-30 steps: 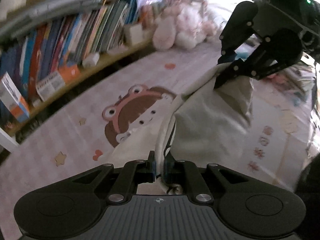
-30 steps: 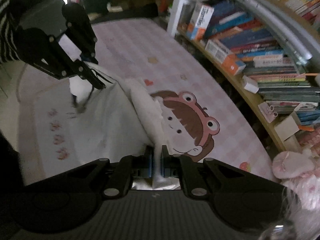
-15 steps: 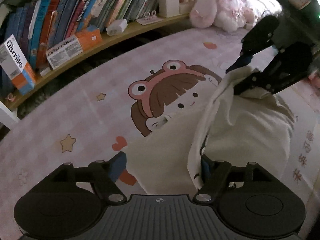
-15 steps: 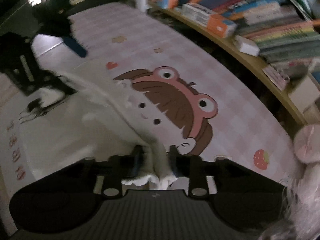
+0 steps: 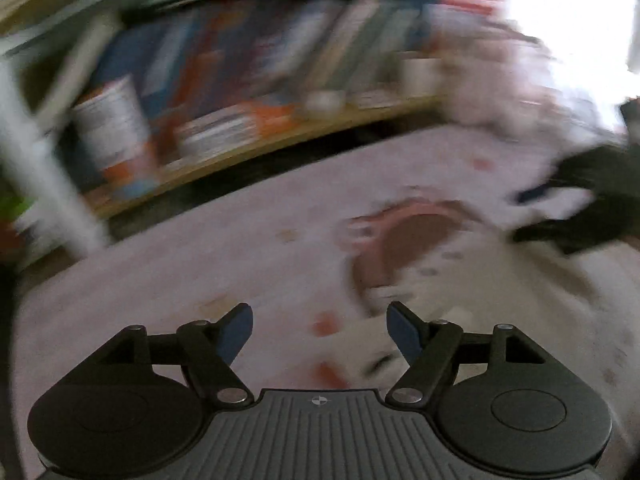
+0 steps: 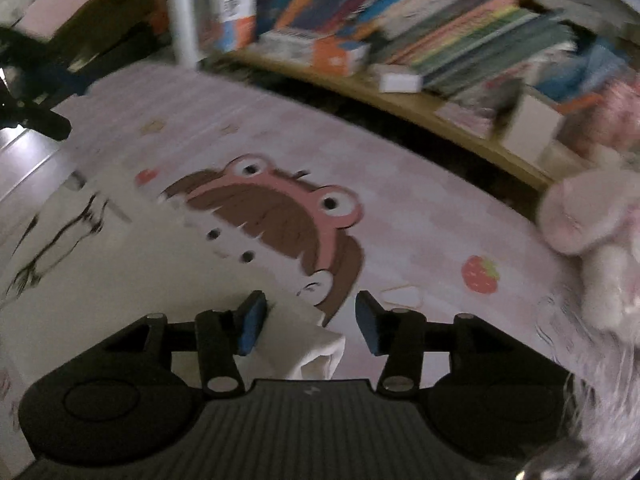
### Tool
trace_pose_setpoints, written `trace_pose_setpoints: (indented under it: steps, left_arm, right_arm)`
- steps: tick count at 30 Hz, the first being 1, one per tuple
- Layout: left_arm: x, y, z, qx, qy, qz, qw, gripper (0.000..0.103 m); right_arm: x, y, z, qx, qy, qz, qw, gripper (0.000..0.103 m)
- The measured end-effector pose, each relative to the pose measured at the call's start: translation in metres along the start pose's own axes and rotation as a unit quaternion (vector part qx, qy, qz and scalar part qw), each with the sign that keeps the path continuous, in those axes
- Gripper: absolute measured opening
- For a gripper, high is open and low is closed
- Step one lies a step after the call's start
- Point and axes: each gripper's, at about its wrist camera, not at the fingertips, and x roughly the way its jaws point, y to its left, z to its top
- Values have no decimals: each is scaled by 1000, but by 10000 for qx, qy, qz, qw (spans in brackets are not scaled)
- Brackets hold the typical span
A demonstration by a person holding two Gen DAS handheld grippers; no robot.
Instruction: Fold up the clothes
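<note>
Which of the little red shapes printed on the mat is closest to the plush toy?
The strawberry, just left of the pink plush. The other red shape lies far across the mat, beyond the frog-hat face.

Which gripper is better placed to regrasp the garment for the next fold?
Right, probably. The right gripper is open with a corner of the white garment lying between its fingers. The left gripper is open over bare pink mat, its view blurred.

A child's room at home: a pink cartoon mat (image 6: 400,216), a shelf (image 6: 420,100) crammed with picture books (image 6: 460,36), and plush toys (image 6: 592,224).
</note>
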Motion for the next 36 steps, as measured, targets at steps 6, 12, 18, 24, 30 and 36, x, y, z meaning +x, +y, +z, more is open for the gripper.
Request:
trace_pose_setpoints:
  steps: [6, 12, 18, 24, 30, 36]
  left_arm:
    - [-5, -16, -56, -992, -426, -902, 9901, 74]
    - [19, -24, -96, -2263, -500, -980, 9678, 56]
    - [5, -5, -111, -3537, -1251, -1480, 9151, 3]
    - [17, 11, -122, -4060, -1187, -1471, 8941, 5]
    - [27, 26, -133, -4536, -1116, -1459, 8721, 19]
    - [8, 11, -142, -4142, -867, -1444, 8945, 57]
  right_arm:
    - [-32, -13, -14, 1121, -423, -506, 9915, 44]
    - [-46, -14, -39, 2267, -279, 206, 9734, 30]
    - [-25, -26, -58, 3213, -154, 134, 9467, 7]
    - [-19, -34, -70, 3553, -267, 334, 9338, 6]
    - [-33, -35, -76, 3851, -495, 336, 9210, 6]
    - [-62, -29, -88, 4039, -486, 523, 9120, 18]
